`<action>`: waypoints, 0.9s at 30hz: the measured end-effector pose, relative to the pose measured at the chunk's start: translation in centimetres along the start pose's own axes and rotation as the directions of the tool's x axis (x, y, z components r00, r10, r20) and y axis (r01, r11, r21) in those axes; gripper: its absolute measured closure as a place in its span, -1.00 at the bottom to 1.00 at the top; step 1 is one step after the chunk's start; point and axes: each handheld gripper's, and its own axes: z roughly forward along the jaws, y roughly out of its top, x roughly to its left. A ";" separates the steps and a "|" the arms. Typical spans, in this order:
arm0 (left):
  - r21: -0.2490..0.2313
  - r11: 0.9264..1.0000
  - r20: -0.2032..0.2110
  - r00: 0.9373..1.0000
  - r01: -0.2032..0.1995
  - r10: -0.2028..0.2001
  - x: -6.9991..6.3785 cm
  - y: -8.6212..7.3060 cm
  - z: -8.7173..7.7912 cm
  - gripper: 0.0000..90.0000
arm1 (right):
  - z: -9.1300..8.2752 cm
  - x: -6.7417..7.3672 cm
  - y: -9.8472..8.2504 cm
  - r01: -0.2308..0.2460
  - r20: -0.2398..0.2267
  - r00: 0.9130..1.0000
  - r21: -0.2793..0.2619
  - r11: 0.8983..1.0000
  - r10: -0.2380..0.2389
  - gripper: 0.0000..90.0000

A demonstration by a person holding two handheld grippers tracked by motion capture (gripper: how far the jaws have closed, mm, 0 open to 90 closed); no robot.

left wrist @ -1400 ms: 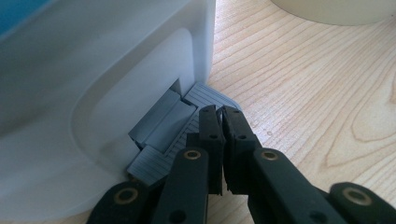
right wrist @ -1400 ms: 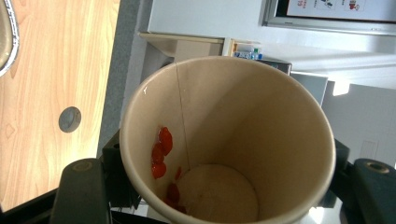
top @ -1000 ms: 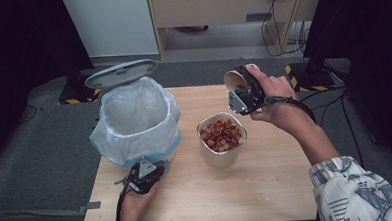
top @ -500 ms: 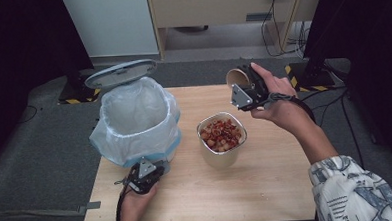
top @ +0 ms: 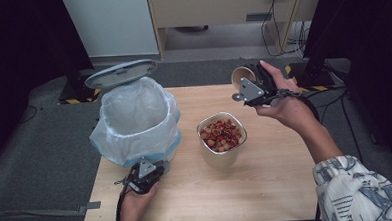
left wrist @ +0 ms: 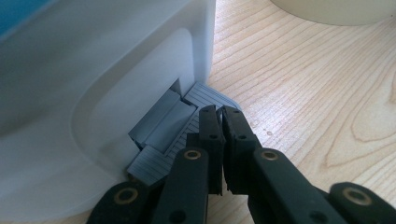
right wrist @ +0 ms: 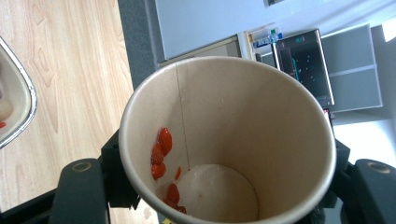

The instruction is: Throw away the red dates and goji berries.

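My right tongs (top: 250,84) pinch a paper cup (right wrist: 229,140), held tipped above the far right of the surface (top: 287,186); a few red bits (right wrist: 161,154) cling to its inner wall; my left tongs (left wrist: 222,122) are pressed together on the grey pedal (left wrist: 163,135) at the foot of the lined bin (top: 134,118); the lid (top: 121,73) stands raised; a tub of red and pale pieces (top: 221,134) sits between bin and cup.

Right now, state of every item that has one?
Bin lid: open, raised behind the bin.
Bin liner: fitted, looks empty.
Pedal: pressed by the shut left gripper.
Paper cup: held in the right gripper, tipped, nearly empty, few red bits stuck inside.
Container: upright, full of red and pale pieces.
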 end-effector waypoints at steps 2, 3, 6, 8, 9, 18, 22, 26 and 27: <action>0.000 1.000 0.000 1.000 0.000 0.000 0.0 0.0 0.0 0.92 | -0.1 0.0 -0.4 -0.013 -0.001 1.000 0.004 1.000 0.013 -0.34; 0.000 1.000 0.000 1.000 -0.001 0.001 0.0 0.0 0.0 0.92 | -0.1 -0.1 -0.6 -0.018 -0.005 1.000 0.003 1.000 0.018 -0.34; 0.000 1.000 0.000 1.000 0.000 0.000 0.0 0.0 0.0 0.92 | -0.2 -0.1 -1.1 -0.034 -0.011 0.999 0.006 0.999 0.034 -0.34; 0.000 1.000 0.000 1.000 -0.001 0.001 0.0 0.0 0.0 0.92 | -0.2 -0.1 -1.4 -0.044 -0.010 0.999 0.006 0.999 0.045 -0.34; 0.000 1.000 0.000 1.000 -0.001 0.001 0.0 0.0 0.0 0.92 | -0.2 -0.1 -1.6 -0.049 -0.013 0.999 0.005 0.999 0.049 -0.34; -0.001 1.000 0.001 1.000 0.002 -0.002 0.0 0.0 0.0 0.92 | -0.4 -0.2 -3.2 -0.130 -0.044 0.990 0.003 0.991 0.130 -0.34; -0.001 1.000 0.002 1.000 0.002 -0.002 0.0 0.0 0.0 0.92 | -0.3 -0.2 -3.9 -0.169 -0.065 0.983 0.000 0.986 0.169 -0.34; -0.001 1.000 0.002 1.000 0.002 -0.002 0.0 0.0 0.0 0.92 | -0.2 -0.2 -4.4 -0.229 -0.081 0.970 -0.011 0.973 0.227 -0.34; -0.001 1.000 0.002 1.000 0.001 -0.001 0.0 0.0 0.0 0.92 | -0.2 -0.2 -4.5 -0.241 -0.080 0.968 -0.011 0.971 0.239 -0.34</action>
